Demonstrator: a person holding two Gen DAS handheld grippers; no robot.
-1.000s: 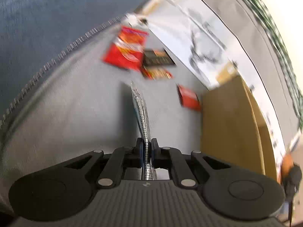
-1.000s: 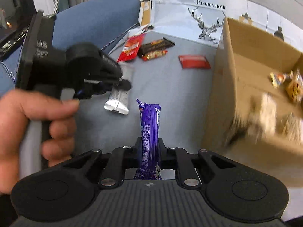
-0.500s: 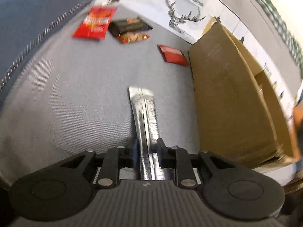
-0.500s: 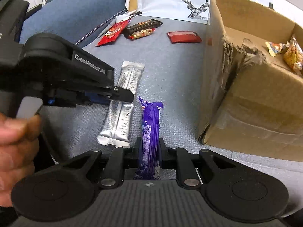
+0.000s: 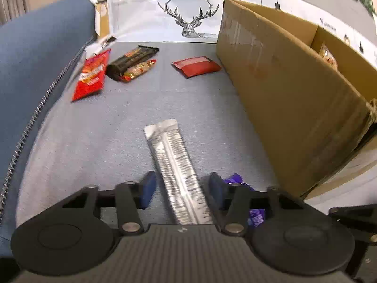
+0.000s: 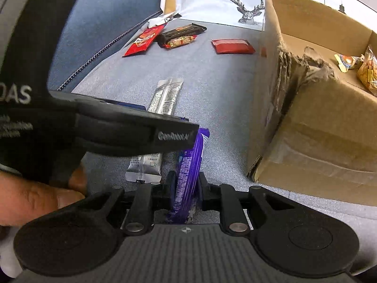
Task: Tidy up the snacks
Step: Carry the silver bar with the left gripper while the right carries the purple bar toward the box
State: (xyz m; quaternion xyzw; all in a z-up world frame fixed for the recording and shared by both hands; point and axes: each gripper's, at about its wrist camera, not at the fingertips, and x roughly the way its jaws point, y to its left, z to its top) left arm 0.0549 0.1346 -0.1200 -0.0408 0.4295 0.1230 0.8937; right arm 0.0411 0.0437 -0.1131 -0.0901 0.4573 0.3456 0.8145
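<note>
the left tongs [image 5: 182,189] stand apart, their blue-padded fingers on either side of a long silver foil snack packet with black print [image 5: 175,172] that lies flat on the grey fabric sofa seat [image 5: 94,136]; neither finger touches it. in the right wrist view the same silver packet [image 6: 162,108] runs away from the camera, partly hidden by the black body of the left tool, which a bare hand [image 6: 35,195] grips at the lower left.

the right tongs [image 6: 186,186] are clamped on a purple snack wrapper [image 6: 188,172], held on edge and rising between the fingers, just beside the near end of the silver packet. a bit of that purple wrapper [image 5: 238,181] shows by the left tool's right finger.

to the right stands an open brown cardboard box [image 6: 306,122] with a torn, crumpled near corner; inside it lie a small orange and white packet [image 6: 348,61] and a clear bag of golden snacks [image 6: 368,73].

at the far end of the seat lie a red chip bag [image 5: 90,76], a black bar wrapper [image 5: 132,60] with a small red and gold candy bar [image 5: 139,69] touching it, and a flat red pouch [image 5: 196,66] near the box. behind them hangs a white cloth printed with a deer head and "fashion home" [image 5: 188,11]. a blue cushion with a zipper [image 5: 35,59] borders the seat on the left.
</note>
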